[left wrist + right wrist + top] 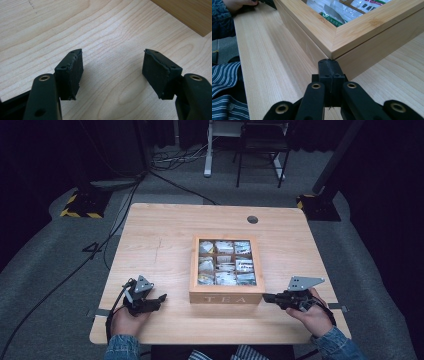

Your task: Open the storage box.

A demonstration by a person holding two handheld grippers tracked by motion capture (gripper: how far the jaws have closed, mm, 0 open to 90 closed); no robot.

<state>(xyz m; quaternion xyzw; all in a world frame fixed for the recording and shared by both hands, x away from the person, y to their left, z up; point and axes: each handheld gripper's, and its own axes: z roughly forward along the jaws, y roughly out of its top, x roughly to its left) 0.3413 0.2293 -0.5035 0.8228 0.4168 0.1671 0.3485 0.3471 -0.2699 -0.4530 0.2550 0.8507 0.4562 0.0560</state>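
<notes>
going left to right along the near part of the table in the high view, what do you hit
left hand → left gripper, jaws apart over bare table → wooden tea box with its windowed lid down → right gripper, jaws shut, tip at the box's near right corner → right hand

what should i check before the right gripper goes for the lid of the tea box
1. Lid closed and level on the tea box: ok, the seam runs even along both sides in the right gripper view.
2. Right gripper at the box's near right corner, just below the lid seam: ok.
3. Right jaws shut, nothing between them: ok for nudging upward, not ok for pinching.
4. Right tip actually touching the box: cannot tell.
5. Left gripper open over bare table, apart from the box: not ok if it should steady it.
6. Tea bags sit below the glass: ok.
</notes>
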